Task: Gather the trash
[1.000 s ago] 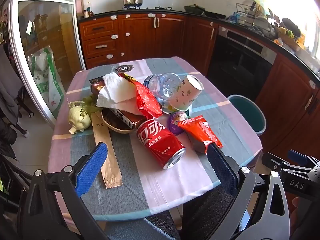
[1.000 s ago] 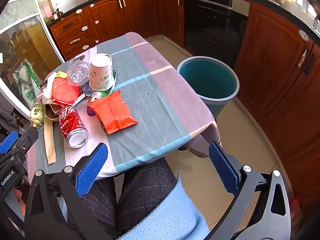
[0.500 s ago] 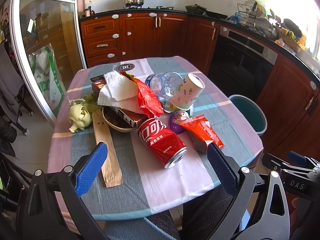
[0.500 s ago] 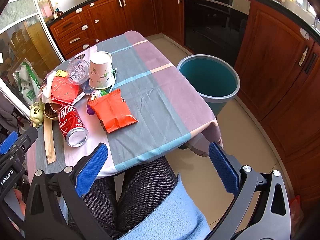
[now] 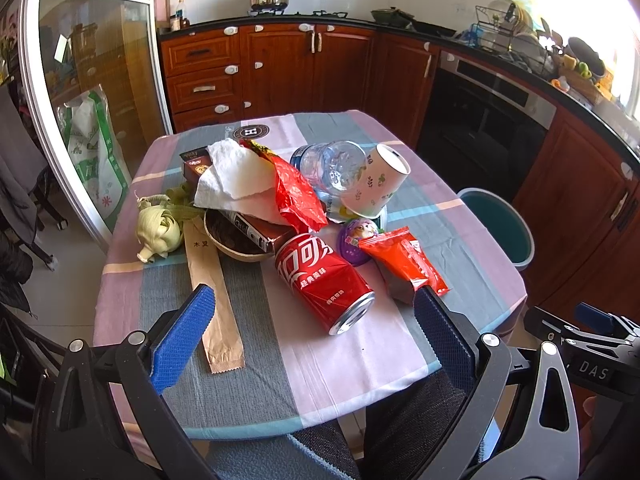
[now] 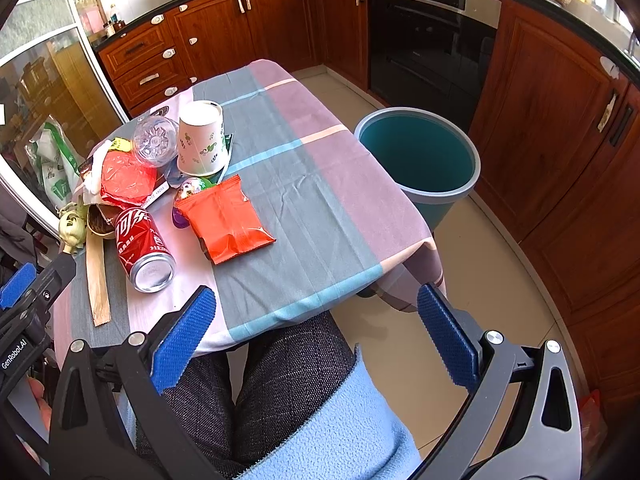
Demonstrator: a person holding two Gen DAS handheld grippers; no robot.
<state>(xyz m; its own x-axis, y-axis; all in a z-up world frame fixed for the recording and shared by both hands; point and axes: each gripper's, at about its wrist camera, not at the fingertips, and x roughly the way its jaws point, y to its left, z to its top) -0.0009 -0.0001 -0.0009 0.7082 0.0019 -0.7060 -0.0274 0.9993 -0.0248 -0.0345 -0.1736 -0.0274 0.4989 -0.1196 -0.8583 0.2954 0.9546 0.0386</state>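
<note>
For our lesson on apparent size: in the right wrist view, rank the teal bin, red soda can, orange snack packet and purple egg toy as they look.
1. teal bin
2. orange snack packet
3. red soda can, nearer the camera, so close to the packet
4. purple egg toy, partly hidden

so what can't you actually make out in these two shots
- Bin: its bottom is hidden by its own rim in the right wrist view, and the table edge cuts it off in the left.
- Brown bowl: its contents are covered by the box and tissue in the left wrist view.
- Purple egg: mostly behind the orange packet in the right wrist view.
</note>
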